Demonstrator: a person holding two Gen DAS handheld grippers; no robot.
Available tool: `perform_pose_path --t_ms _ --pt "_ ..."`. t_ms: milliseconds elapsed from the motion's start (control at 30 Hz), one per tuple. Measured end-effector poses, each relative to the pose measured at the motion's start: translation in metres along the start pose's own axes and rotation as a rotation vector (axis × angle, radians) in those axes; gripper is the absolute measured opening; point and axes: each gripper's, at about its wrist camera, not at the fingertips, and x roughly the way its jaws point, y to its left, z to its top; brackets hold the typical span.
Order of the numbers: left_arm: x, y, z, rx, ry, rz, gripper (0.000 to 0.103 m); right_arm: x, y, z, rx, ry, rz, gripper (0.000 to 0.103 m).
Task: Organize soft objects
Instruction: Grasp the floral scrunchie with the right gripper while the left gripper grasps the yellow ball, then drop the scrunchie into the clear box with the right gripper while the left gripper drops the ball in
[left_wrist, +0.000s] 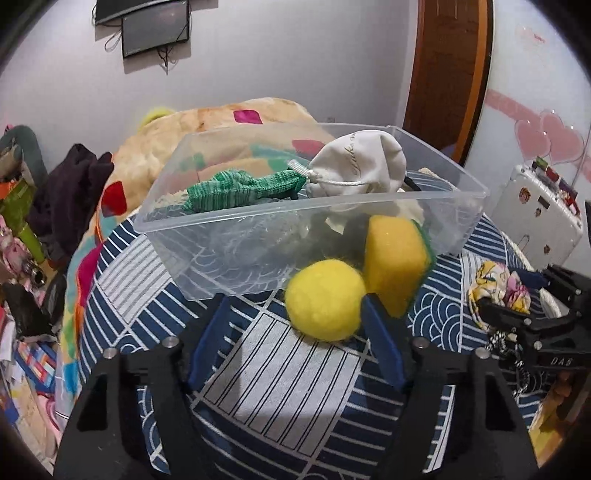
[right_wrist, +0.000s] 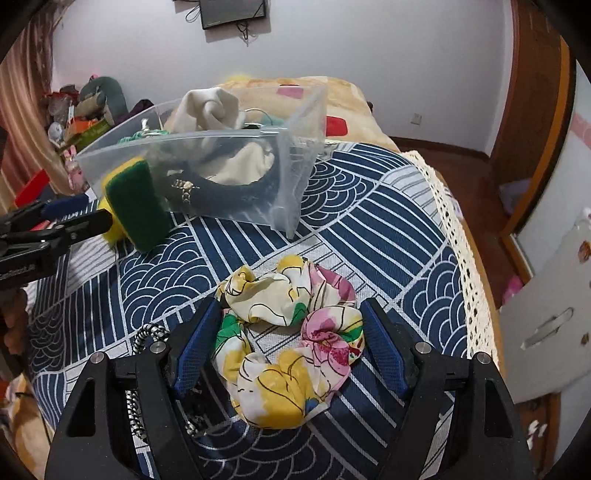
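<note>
Blue patterned cloth (left_wrist: 258, 373) covers the surface in the left view. Left gripper (left_wrist: 293, 310) stands open, the ball (left_wrist: 325, 299) by its right finger; sponge (left_wrist: 397, 258) at 1 o'clock leans on the bin (left_wrist: 229, 251). In the right view, right gripper (right_wrist: 290, 332) spreads open around the scrunchie (right_wrist: 291, 343); bin (right_wrist: 295, 155) at 12.

Premises: a domestic bedroom. A bed (right_wrist: 369, 206) with a navy-and-white patterned cover and a lace-trimmed edge occupies the middle of the room, with a peach patchwork blanket (left_wrist: 221, 122) heaped at its far end. A wooden door (left_wrist: 447, 70) stands in plain white walls; a dark screen (left_wrist: 155, 33) with dangling cables is wall-mounted. Pink heart decals (left_wrist: 550, 140) and a white suitcase (left_wrist: 543, 218) sit right of the bed; household clutter (left_wrist: 22, 236) crowds its left edge.
</note>
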Motion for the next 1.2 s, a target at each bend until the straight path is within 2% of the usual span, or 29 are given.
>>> perform_pose_path --t_ms 67,167,233,333,433,500,833,1067,1200 --pt "0.003 0.000 0.001 -0.006 0.005 -0.019 0.065 0.000 -0.001 -0.001 0.002 -0.003 0.003 0.075" --pt "0.005 -0.006 0.000 0.027 0.003 -0.037 0.049 -0.001 0.001 -0.004 -0.008 -0.011 0.006 0.072" --pt "0.003 -0.012 -0.002 0.062 -0.005 -0.039 0.040 -0.001 0.003 -0.004 -0.015 -0.007 0.038 0.054" --pt "0.000 -0.019 -0.006 0.099 -0.025 -0.015 0.038 -0.004 0.011 -0.005 -0.039 -0.016 0.051 0.036" --pt "-0.004 -0.016 -0.008 0.089 -0.041 -0.011 0.037 -0.006 0.014 -0.005 -0.046 -0.026 0.053 0.021" --pt "-0.009 -0.010 -0.009 0.061 -0.054 -0.010 0.037 -0.009 0.013 -0.004 -0.039 -0.032 0.065 0.017" --pt "-0.042 0.005 -0.009 0.052 -0.139 0.027 0.037 -0.036 0.020 0.019 -0.032 -0.149 0.084 0.015" --pt "-0.075 0.014 0.012 0.019 -0.256 0.032 0.037 -0.056 0.032 0.051 -0.063 -0.258 0.086 0.015" --pt "-0.081 0.019 0.029 0.009 -0.292 0.039 0.037 -0.060 0.037 0.069 -0.069 -0.310 0.076 0.015"
